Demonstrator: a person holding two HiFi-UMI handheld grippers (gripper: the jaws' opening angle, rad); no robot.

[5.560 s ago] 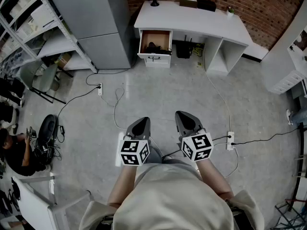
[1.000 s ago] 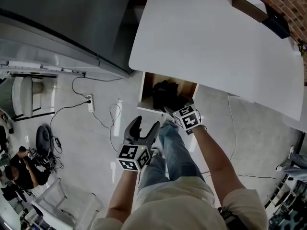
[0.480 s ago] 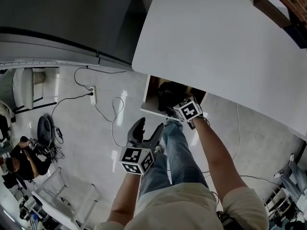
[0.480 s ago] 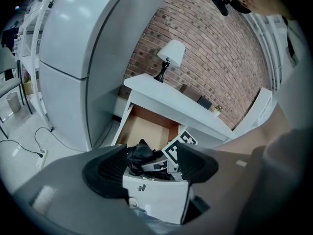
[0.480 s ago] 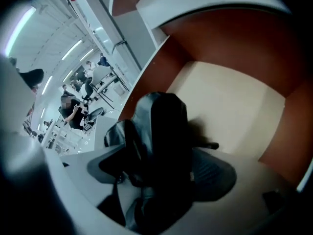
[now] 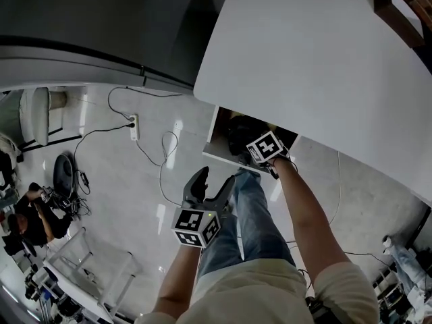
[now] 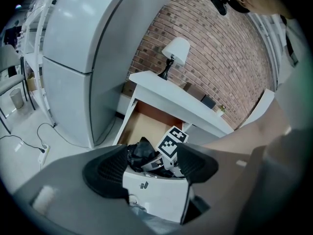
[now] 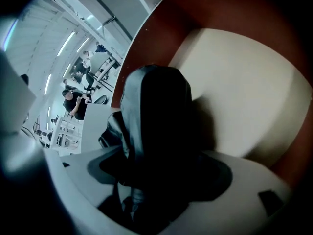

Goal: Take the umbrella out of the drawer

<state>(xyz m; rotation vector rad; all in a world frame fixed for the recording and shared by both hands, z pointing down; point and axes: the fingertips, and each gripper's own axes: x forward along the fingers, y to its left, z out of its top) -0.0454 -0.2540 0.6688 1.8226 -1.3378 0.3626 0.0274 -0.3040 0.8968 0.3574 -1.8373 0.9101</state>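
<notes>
The black folded umbrella (image 6: 235,129) lies in the open drawer (image 6: 221,155) under the white desk top (image 6: 324,66). My right gripper (image 6: 248,142) reaches down into the drawer, its marker cube above the umbrella. In the right gripper view the umbrella (image 8: 156,111) runs between the wide-spread jaws of the right gripper (image 8: 159,173), over the pale drawer floor (image 8: 244,97); I see no pad pressing on it. My left gripper (image 6: 212,183) hangs open in front of the drawer with nothing in it. The left gripper (image 7: 149,166) looks at the drawer front (image 7: 156,192), the umbrella (image 7: 139,151) and the right cube (image 7: 172,140).
A tall grey cabinet (image 6: 101,25) stands left of the desk. A power strip with cables (image 6: 133,127) lies on the floor. My legs (image 6: 250,211) stand right before the drawer. A seated person (image 6: 27,221) is far left. A lamp (image 7: 175,50) stands on the desk.
The right gripper has sunk deeper into the drawer and tipped more steeply down over the umbrella. The left gripper has dropped a little in front of the drawer.
</notes>
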